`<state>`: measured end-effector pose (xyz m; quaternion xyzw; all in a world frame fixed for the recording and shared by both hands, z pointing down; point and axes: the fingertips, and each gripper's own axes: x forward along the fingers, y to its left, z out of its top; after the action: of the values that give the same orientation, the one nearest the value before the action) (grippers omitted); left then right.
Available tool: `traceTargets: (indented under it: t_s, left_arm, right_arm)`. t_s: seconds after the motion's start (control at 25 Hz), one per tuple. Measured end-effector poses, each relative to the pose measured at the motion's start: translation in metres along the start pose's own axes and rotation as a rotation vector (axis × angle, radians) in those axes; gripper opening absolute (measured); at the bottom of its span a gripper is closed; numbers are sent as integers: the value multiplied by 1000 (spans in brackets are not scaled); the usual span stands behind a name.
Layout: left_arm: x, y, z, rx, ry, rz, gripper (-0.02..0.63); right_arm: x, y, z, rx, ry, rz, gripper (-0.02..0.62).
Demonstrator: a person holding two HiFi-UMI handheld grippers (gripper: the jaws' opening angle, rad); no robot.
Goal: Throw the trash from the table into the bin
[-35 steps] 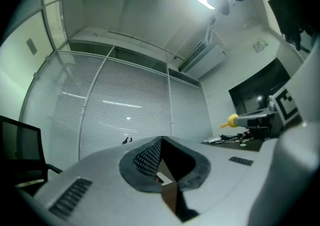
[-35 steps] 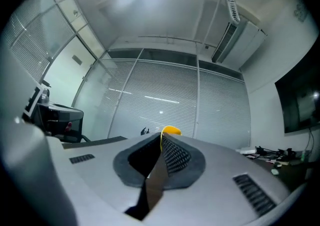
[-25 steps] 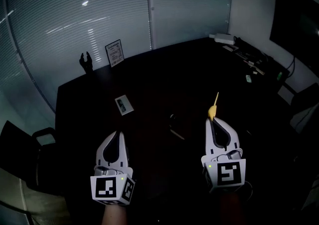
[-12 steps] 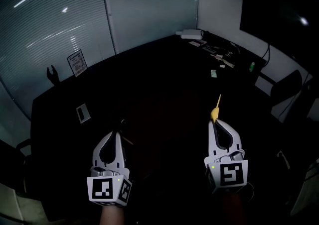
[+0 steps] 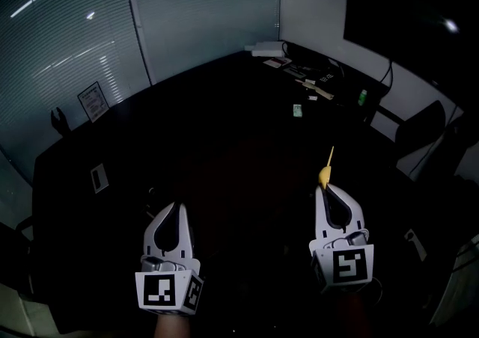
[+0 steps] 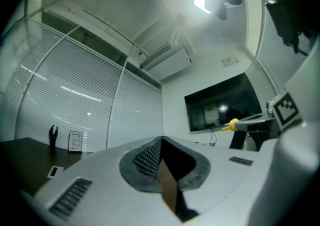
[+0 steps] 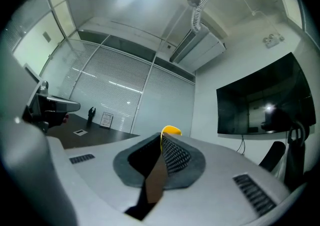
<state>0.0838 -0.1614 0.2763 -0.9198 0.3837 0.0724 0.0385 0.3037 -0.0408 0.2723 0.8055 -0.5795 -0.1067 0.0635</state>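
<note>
My right gripper [image 5: 324, 187] is shut on a small yellow piece of trash [image 5: 323, 174] with a thin stick that pokes forward past the jaw tips. In the right gripper view the yellow piece [image 7: 171, 130] shows just above the closed jaws. The left gripper view catches it too, the yellow piece [image 6: 231, 125] at the tip of the right gripper [image 6: 250, 121]. My left gripper [image 5: 177, 207] is shut with nothing between its jaws. Both grippers hover side by side over the dark table [image 5: 224, 142]. No bin is in view.
A white card [image 5: 98, 177] lies on the table at the left. A framed sign [image 5: 93, 100] and a dark figurine [image 5: 58, 118] stand at the far left edge. Clutter [image 5: 314, 78], a white device [image 5: 267, 48] and a green item [image 5: 297, 110] sit far right. A wall screen [image 5: 419, 7] hangs right.
The view has swung right: card, sign and figurine slid leftward in the picture and the far-end clutter came nearer the middle. Both grippers kept their grip and spacing.
</note>
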Motion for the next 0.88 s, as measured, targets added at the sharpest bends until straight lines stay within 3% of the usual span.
traceTargets:
  t_s: [0.32,0.64,0.88]
  left_arm:
    - [14,-17,-26,-2,26,-66,0]
    - [15,-66,-66,17,67,29,0]
    - [11,-103,-92,23,103,71,0]
  right_arm:
    - [-16,-9,-50,9,72,-32,14]
    - [-29,-39,-182,56,264,92,14]
    - [-36,-48,-259,93,370,165,14]
